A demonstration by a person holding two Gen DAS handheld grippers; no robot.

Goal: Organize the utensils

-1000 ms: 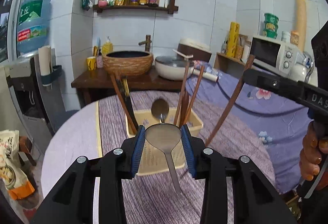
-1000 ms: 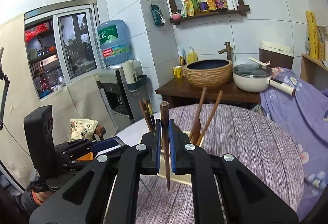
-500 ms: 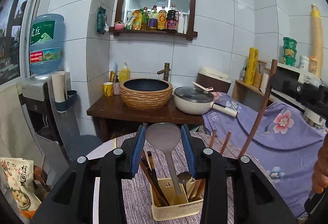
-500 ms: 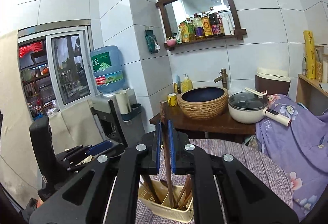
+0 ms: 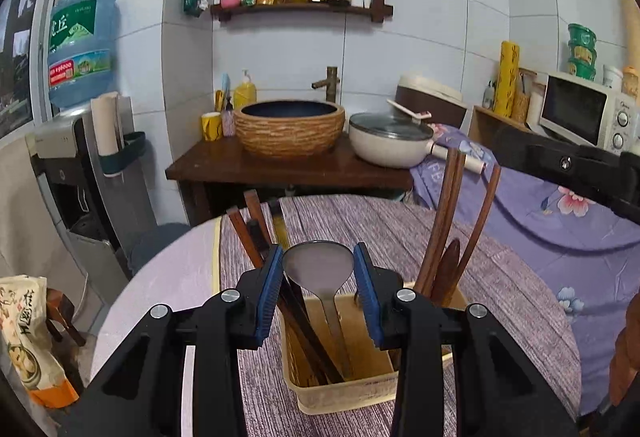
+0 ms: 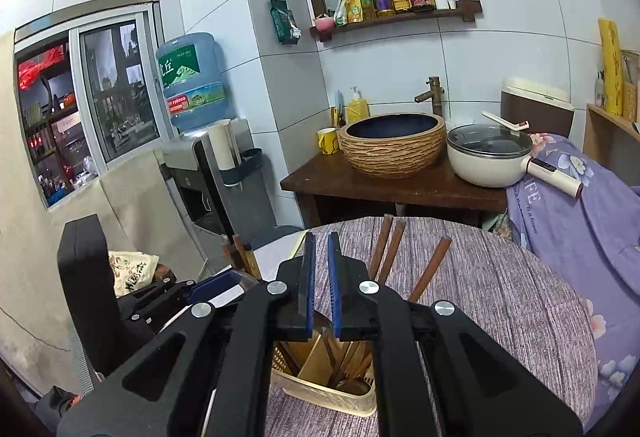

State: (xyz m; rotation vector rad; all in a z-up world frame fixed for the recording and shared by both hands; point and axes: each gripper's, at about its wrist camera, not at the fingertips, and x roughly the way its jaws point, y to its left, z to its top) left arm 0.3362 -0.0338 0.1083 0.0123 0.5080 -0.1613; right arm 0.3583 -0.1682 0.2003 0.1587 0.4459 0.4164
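Note:
My left gripper (image 5: 319,269) is shut on a metal spoon (image 5: 319,263), bowl up between the blue pads, its handle reaching down into the beige utensil basket (image 5: 344,393) on the round table. Dark wooden chopsticks (image 5: 256,233) lean in the basket's left side and brown ones (image 5: 444,221) in its right side. My right gripper (image 6: 319,277) hovers above the basket (image 6: 324,393), its blue pads a narrow gap apart with nothing between them. Brown chopsticks (image 6: 390,249) stand just beyond it.
The table has a purple striped cloth (image 5: 500,277). Behind it stands a wooden stand with a woven basin (image 5: 289,129) and a white pot (image 5: 390,141). A water dispenser (image 5: 80,141) is at the left and a microwave (image 5: 580,113) at the right.
The chopstick that my right gripper held is gone from its pads and stands in the basket. My left gripper has lowered the spoon, so its handle is now inside the basket.

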